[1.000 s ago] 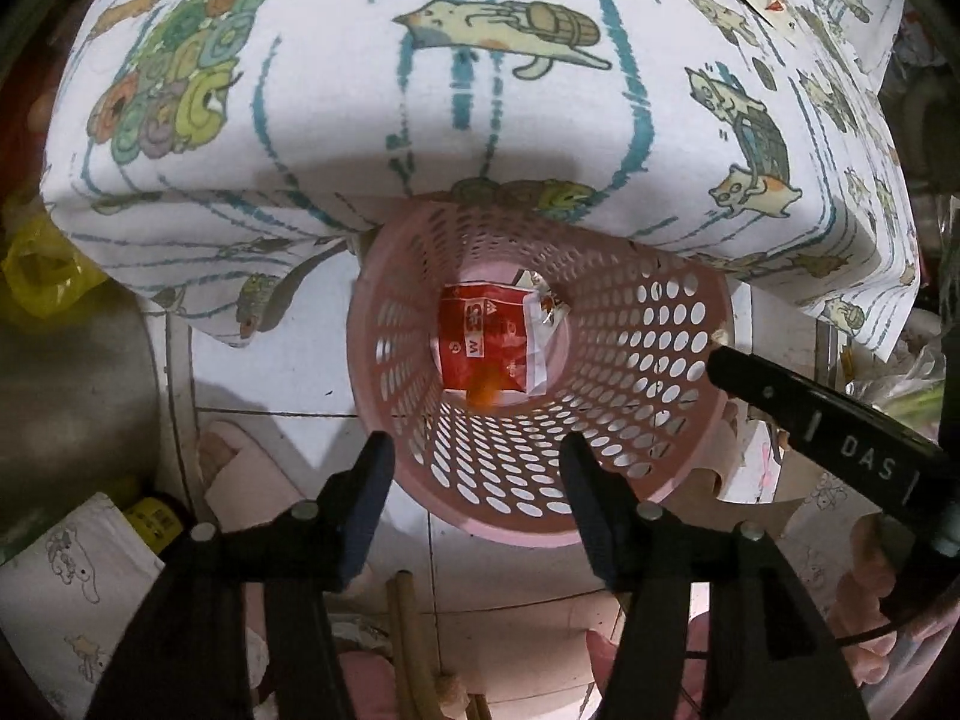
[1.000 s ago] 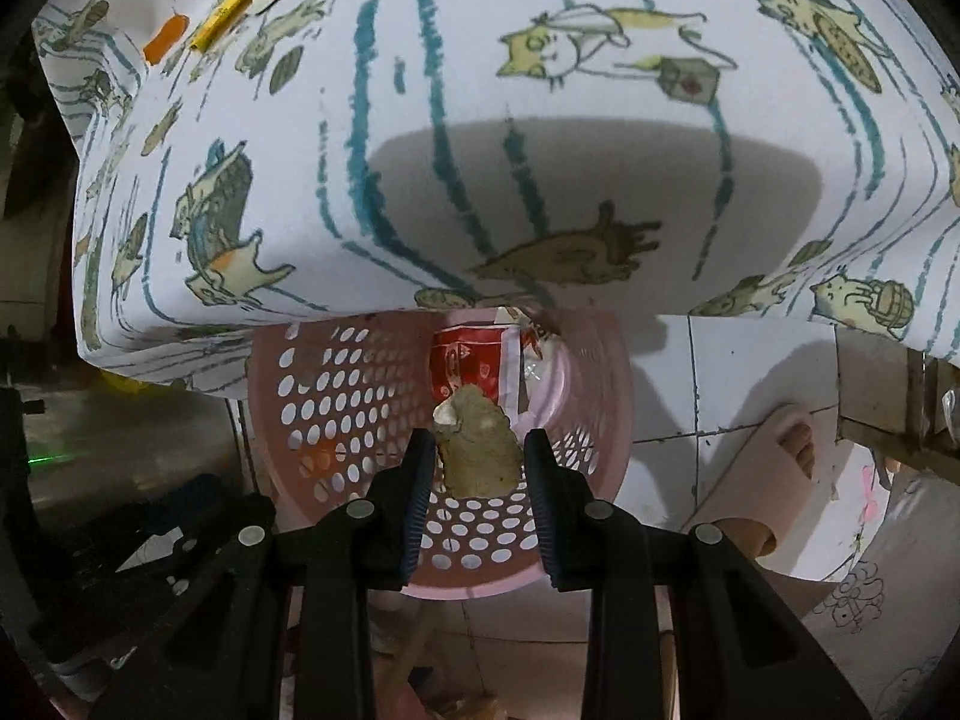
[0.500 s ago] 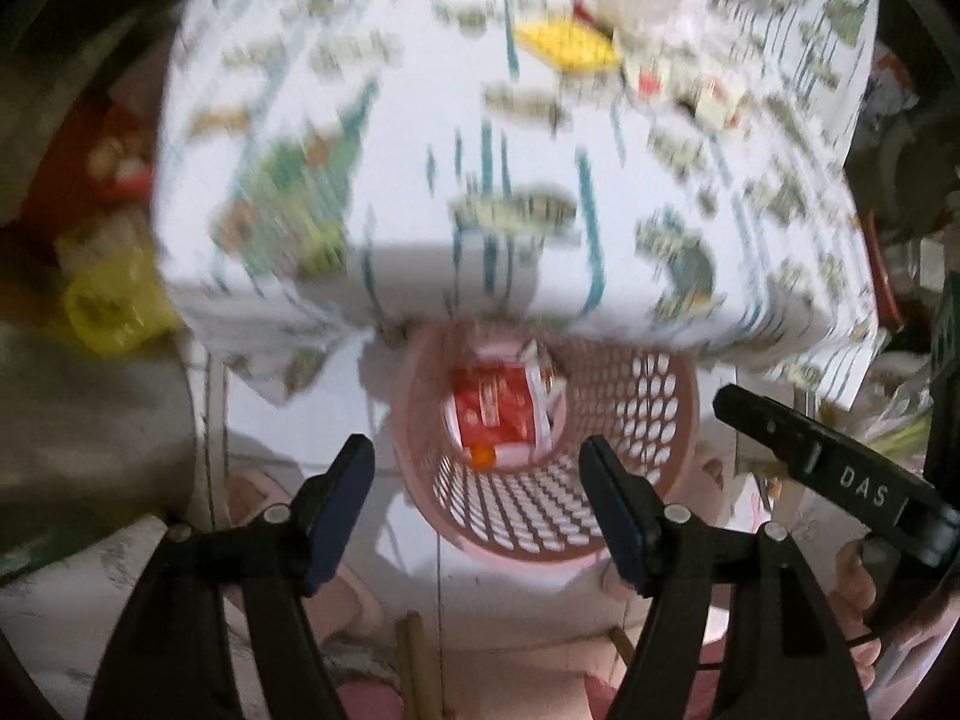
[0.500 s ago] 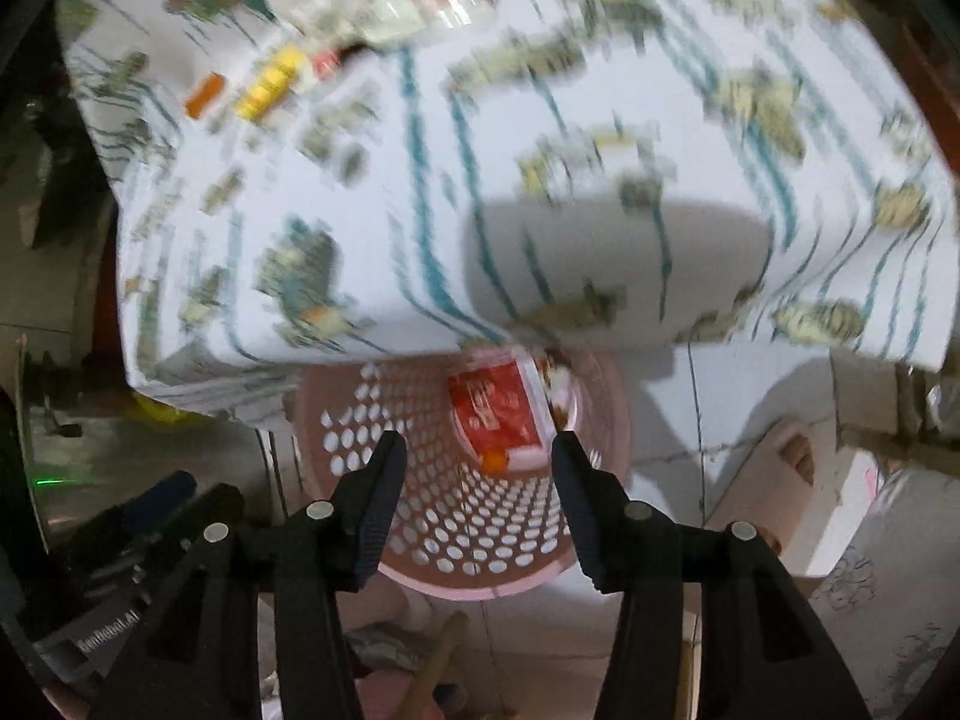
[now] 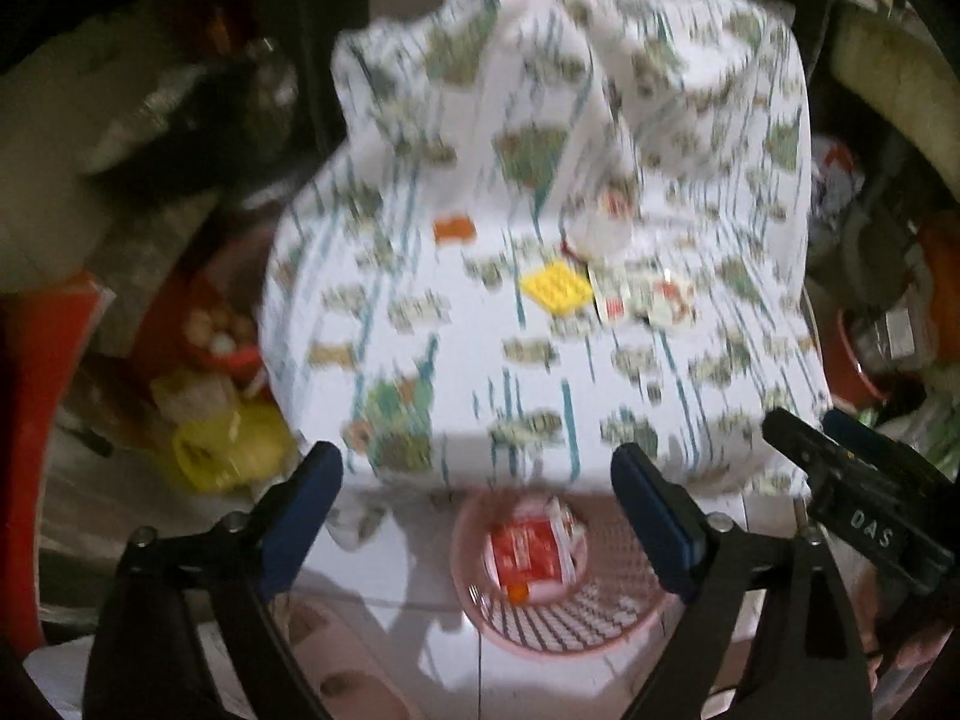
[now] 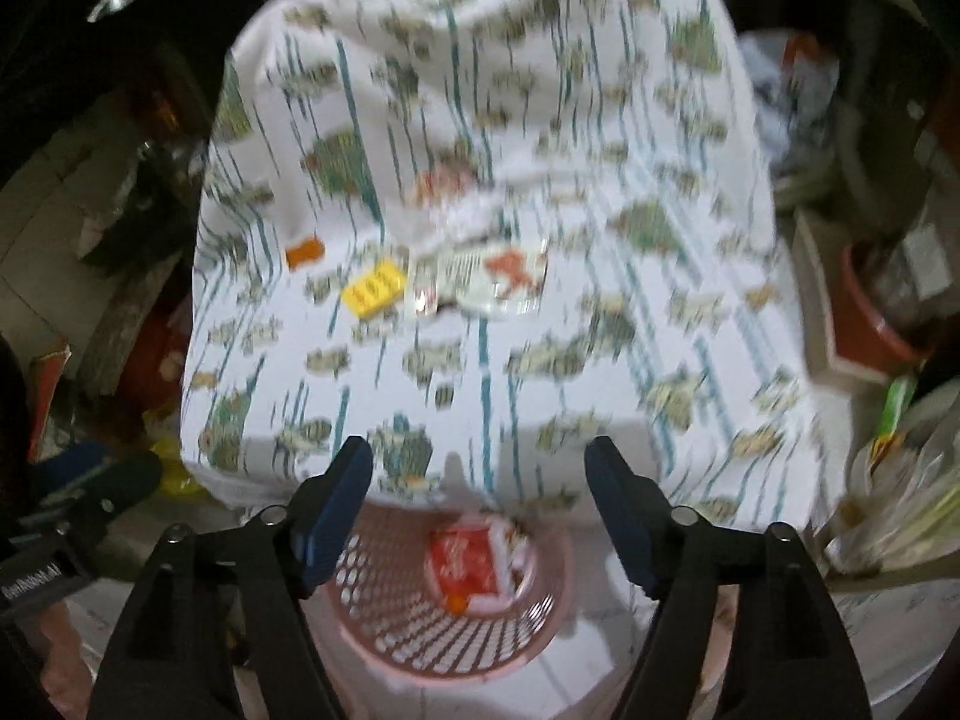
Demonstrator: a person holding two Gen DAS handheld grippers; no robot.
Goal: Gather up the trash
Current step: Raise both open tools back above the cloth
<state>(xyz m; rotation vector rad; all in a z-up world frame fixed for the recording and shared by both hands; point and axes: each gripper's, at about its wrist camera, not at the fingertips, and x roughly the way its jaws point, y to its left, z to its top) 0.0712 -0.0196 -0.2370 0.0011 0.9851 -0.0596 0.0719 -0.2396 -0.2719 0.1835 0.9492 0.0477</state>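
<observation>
A pink perforated basket [image 5: 570,618] [image 6: 390,600] stands on the floor under the table's near edge, with a red packet [image 5: 528,546] [image 6: 465,561] lying in it. On the cartoon-print tablecloth [image 5: 540,372] [image 6: 540,330] lie a yellow piece [image 5: 555,288] [image 6: 372,291], an orange piece [image 5: 454,229] [image 6: 305,252] and clear wrappers with red print [image 5: 648,294] [image 6: 486,282]. My left gripper [image 5: 477,468] and right gripper [image 6: 480,456] hover above the basket. The jaws of both are opening and nothing is between them. The picture is blurred.
A yellow plastic bag [image 5: 222,444] and other clutter sit on the floor left of the table. A red tub [image 6: 870,324] and bags crowd the right side. A slippered foot [image 5: 348,678] is on the tiles beside the basket.
Both grippers rose and tilted up from the basket, so the tabletop shows. The brown lump that the right jaws held is gone from them. Both pairs of jaws spread wider.
</observation>
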